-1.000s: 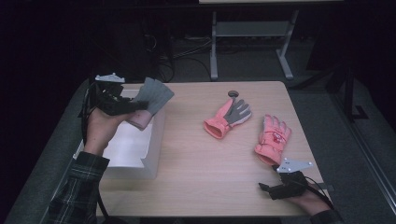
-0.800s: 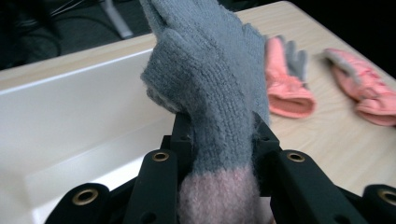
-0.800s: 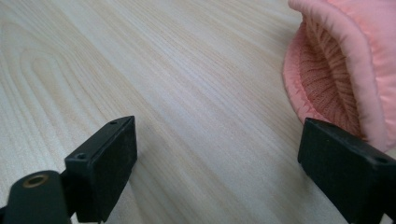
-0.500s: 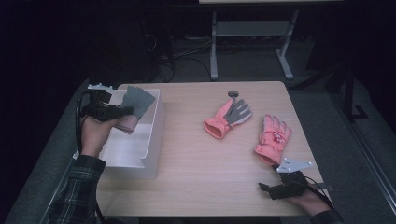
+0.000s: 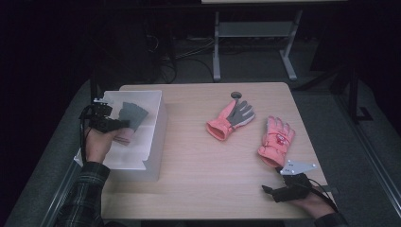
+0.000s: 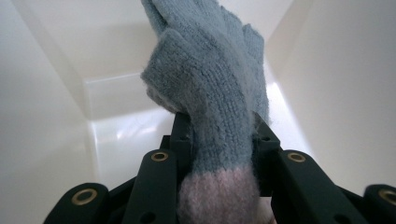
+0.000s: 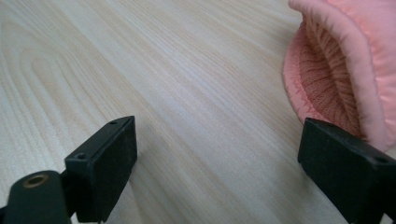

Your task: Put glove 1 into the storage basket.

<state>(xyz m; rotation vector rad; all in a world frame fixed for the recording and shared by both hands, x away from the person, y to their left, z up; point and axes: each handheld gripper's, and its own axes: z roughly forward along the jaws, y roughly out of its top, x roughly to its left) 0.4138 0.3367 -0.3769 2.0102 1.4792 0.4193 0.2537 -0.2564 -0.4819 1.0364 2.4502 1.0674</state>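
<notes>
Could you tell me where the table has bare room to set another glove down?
The widest bare patch lies between the white bin and the two pink gloves, running to the near edge. The far right corner is free too. It is crowded near the right gripper, by the pink cuff. The left gripper holds the grey glove inside the bin.
</notes>
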